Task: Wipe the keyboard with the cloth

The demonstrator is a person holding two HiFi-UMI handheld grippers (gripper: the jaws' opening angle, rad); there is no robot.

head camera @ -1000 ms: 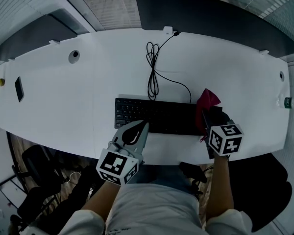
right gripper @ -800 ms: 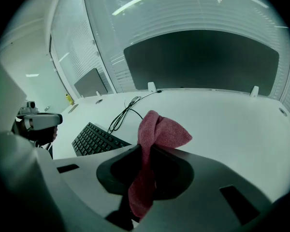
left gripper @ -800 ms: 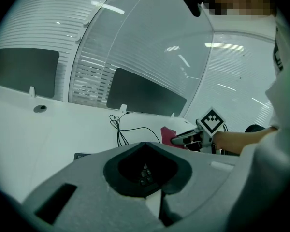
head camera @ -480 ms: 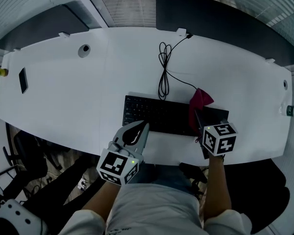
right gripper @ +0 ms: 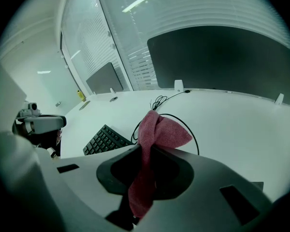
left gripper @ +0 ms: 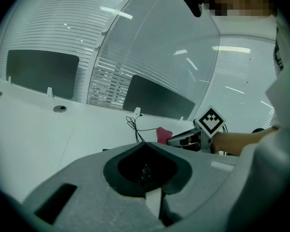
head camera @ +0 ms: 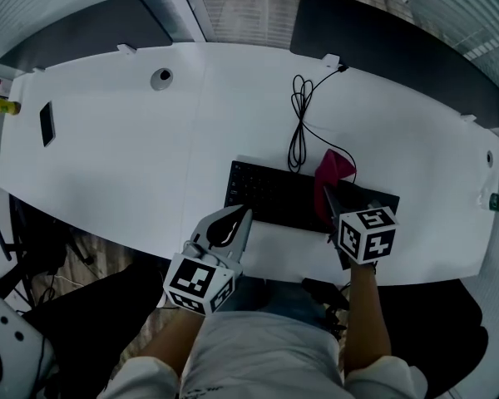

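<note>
We hold the right gripper [head camera: 328, 196] with its fingers clenched on the cloth [head camera: 334, 166]. In the right gripper view the red cloth [right gripper: 159, 129] runs down through the hollow between the fingers [right gripper: 183, 161] and bunches up past their tips. From the head view the bunch sits just beyond the fingertips, over the right part of the keyboard [head camera: 270, 196]. We cannot tell whether the cloth touches the keys. In the right gripper view the keyboard [right gripper: 104, 139] lies left of the fingers and lower, and the cable [right gripper: 160, 102] loops on the table [right gripper: 241, 124] beyond the cloth.

Our left gripper [head camera: 238, 218] has its fingers pressed together on nothing. In the left gripper view its tips [left gripper: 145, 146] meet with only the dark hollow behind them. From the head view these fingertips point at the near left edge of the keyboard, just short of it. Past them to the right, in the left gripper view, we see the right gripper [left gripper: 176, 140] and the cloth [left gripper: 163, 133] at its tips.
</note>
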